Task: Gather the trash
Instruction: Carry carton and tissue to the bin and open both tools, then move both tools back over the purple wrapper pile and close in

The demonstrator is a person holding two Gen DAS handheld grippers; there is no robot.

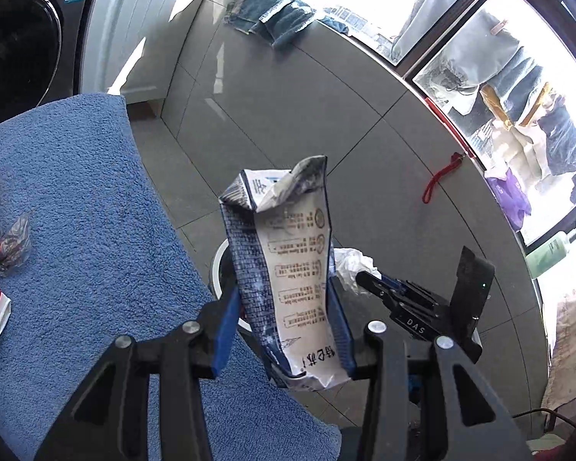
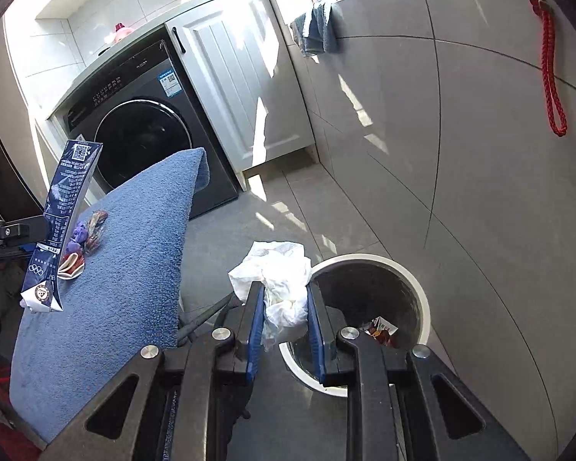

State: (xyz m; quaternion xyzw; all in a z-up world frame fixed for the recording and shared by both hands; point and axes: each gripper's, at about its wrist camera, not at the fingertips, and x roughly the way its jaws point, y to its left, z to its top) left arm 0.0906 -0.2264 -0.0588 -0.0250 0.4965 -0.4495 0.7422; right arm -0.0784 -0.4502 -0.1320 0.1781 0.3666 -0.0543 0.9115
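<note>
My left gripper (image 1: 286, 307) is shut on a crushed blue-and-white milk carton (image 1: 288, 261), held upright above the edge of the blue towel (image 1: 96, 230); the carton also shows in the right wrist view (image 2: 63, 207). My right gripper (image 2: 284, 307) is shut on a crumpled white tissue (image 2: 278, 280), held just left of the round white-rimmed trash bin (image 2: 411, 272). The bin holds a red-brown wrapper (image 2: 382, 330). In the left wrist view the right gripper (image 1: 414, 299) and tissue (image 1: 351, 263) sit over the bin rim (image 1: 217, 265).
Small wrappers (image 2: 82, 238) lie on the towel; they also show in the left wrist view (image 1: 7, 238). A dark washing machine (image 2: 142, 134) and white cabinet (image 2: 242, 88) stand behind. A grey tiled wall (image 2: 480, 153) with a red cord (image 2: 551, 69) is at right.
</note>
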